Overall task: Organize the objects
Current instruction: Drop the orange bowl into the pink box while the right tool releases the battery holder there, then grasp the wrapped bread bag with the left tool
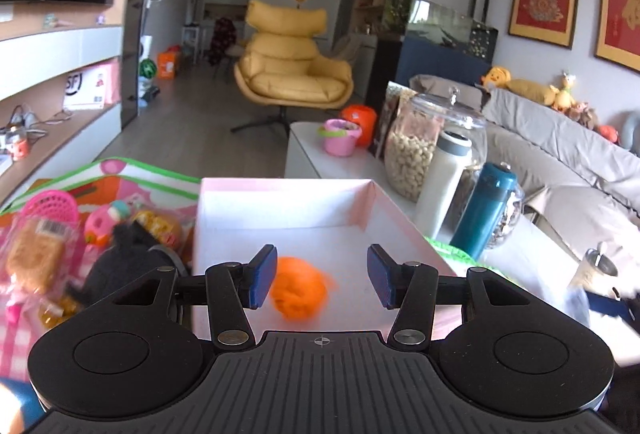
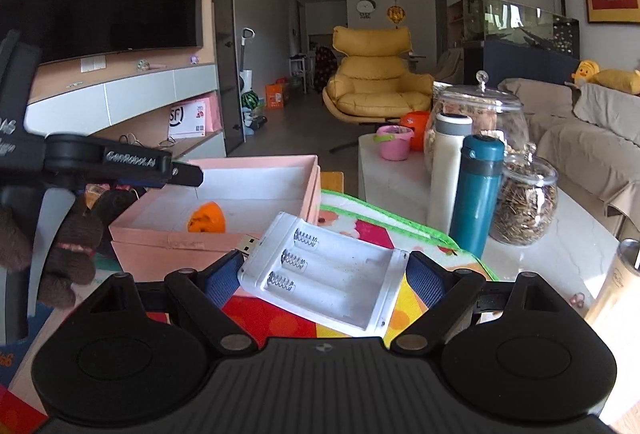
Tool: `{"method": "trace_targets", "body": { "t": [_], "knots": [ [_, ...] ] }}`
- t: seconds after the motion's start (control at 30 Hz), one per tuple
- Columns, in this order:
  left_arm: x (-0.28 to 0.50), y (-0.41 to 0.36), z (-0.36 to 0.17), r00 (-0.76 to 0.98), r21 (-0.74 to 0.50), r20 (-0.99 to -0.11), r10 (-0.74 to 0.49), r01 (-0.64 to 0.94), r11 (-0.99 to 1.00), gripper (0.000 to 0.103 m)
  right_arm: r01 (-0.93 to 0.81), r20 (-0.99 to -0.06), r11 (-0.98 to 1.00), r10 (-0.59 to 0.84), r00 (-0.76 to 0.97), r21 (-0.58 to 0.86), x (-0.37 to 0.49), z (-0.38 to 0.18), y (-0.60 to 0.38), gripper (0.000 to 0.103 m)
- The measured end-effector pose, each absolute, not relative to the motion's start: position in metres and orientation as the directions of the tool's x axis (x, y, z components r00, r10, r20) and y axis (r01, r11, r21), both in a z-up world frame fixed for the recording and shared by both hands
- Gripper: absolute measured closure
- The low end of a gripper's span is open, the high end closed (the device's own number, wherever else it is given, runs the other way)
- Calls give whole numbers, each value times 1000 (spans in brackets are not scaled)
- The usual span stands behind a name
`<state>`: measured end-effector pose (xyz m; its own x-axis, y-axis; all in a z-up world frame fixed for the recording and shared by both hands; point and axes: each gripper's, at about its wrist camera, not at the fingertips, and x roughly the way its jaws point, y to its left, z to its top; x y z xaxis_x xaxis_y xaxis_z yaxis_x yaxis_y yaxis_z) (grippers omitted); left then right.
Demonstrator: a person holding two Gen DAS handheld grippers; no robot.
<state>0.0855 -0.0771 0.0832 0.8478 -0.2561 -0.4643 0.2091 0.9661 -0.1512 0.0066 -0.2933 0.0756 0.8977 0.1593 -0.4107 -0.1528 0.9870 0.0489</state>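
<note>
While the left claw [image 1: 322,276] gapes empty, only the right claw [image 2: 322,276] view shows its clamped battery charger [image 2: 320,274]

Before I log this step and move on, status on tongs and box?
Left tongs open over pink cardboard box, orange fuzzy ball inside. Right tongs shut on white battery charger. Nothing blocking the box.

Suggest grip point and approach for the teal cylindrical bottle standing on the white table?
Probably take the teal cylindrical bottle on its smooth mid-body, below the dark band under the cap. It stands upright, so close the tongs level across its width. Come from the near side: the white cylindrical bottle stands close on its left and the small glass jar of dried bits close on its right, leaving little side room.
</note>
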Motion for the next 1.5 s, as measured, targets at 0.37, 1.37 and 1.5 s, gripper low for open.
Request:
{"method": "trace_targets", "body": {
  "t": [0.37, 1.37, 1.5],
  "knots": [
    [41, -36, 81, 846, -116, -490, -209, 174, 978, 49, -218, -382, 971, 241, 892, 103, 112, 111, -248, 2],
    [160, 116, 56, 744, -20, -655, 133, -193, 981, 37, -218, -415, 968, 250, 875, 123, 13, 26, -230, 0],
    [165, 114, 50, 734, -35, -666, 136, -213, 976, 33, -220, -421, 967, 253, 871, 127, 13, 25, -230, 0]
  ]
}}
